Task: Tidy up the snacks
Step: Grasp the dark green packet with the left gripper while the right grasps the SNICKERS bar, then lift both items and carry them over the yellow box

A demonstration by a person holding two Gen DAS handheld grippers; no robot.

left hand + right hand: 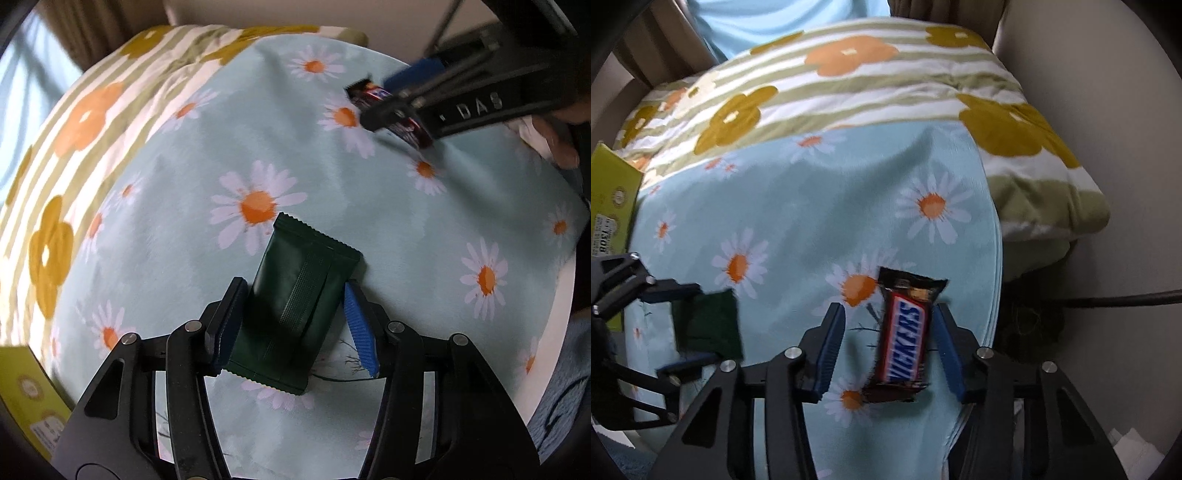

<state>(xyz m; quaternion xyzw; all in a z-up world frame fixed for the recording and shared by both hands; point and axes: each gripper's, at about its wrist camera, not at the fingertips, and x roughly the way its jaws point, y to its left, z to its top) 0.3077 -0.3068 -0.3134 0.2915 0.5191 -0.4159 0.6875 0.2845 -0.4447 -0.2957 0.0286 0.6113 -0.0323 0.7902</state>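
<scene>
A dark green snack packet (295, 306) lies on the daisy tablecloth (177, 177) with my left gripper (295, 286) shut on it, both pads against its long sides. From the right wrist view this packet (713, 332) sits in the left gripper (707, 323) at the left. A Snickers bar (905, 339) lies on the cloth between the fingers of my right gripper (889, 308). The jaws are open, with a clear gap at the left pad and the right pad close to the wrapper. In the left wrist view the bar (369, 94) shows far right under the right gripper (391, 110).
A yellow-green box (26, 387) stands at the table's left edge, also seen as a box (613, 192) from the right wrist. A striped flowered quilt (849, 85) lies behind the table. The table's rim (554, 332) curves close on the right. A hand (557, 144) holds the right gripper.
</scene>
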